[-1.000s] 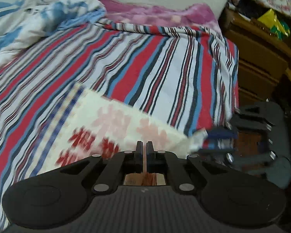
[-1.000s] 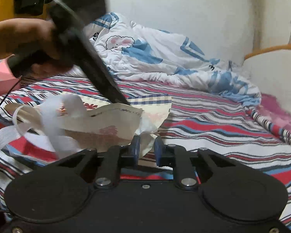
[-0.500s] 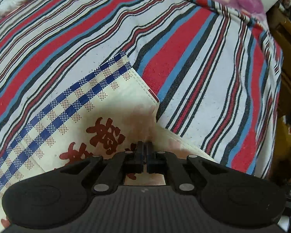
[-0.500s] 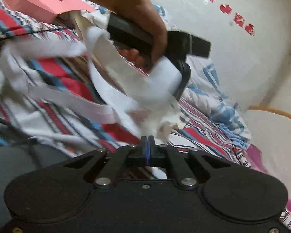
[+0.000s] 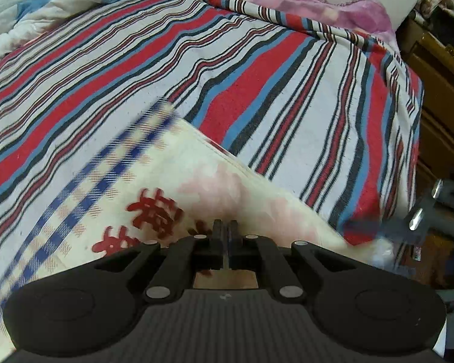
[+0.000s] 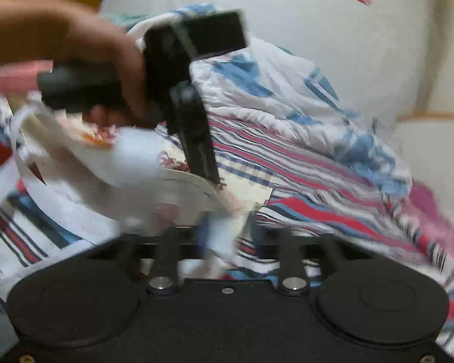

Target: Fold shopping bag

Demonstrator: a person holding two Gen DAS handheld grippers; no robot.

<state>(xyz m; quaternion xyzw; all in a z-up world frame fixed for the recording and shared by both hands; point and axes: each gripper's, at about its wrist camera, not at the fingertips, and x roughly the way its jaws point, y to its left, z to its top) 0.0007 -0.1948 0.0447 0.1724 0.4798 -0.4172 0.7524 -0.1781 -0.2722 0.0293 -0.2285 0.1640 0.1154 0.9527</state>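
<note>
The shopping bag [image 5: 178, 187] is cream cloth with red characters, pink flowers and blue checked bands, lying on the striped bed. My left gripper [image 5: 225, 230] is shut on the bag's edge. In the right wrist view the bag [image 6: 172, 187] hangs lifted with its white handles [image 6: 60, 199] loose at the left. The left gripper [image 6: 210, 178] shows there too, pinching the bag's upper edge, held by a hand. My right gripper [image 6: 224, 236] is blurred; its fingers stand wide apart with a corner of the bag between them. It also shows at the right edge of the left wrist view [image 5: 375, 230].
A striped red, blue and white sheet [image 5: 257, 75] covers the bed. A crumpled white and blue quilt [image 6: 287, 90] lies at the back by the wall. A purple blanket [image 5: 317, 6] and a wooden cabinet [image 5: 439, 90] are at the right.
My right gripper has opened from shut and let the bag's corner slacken. My left gripper has lifted and pulled back with the bag's edge still pinched.
</note>
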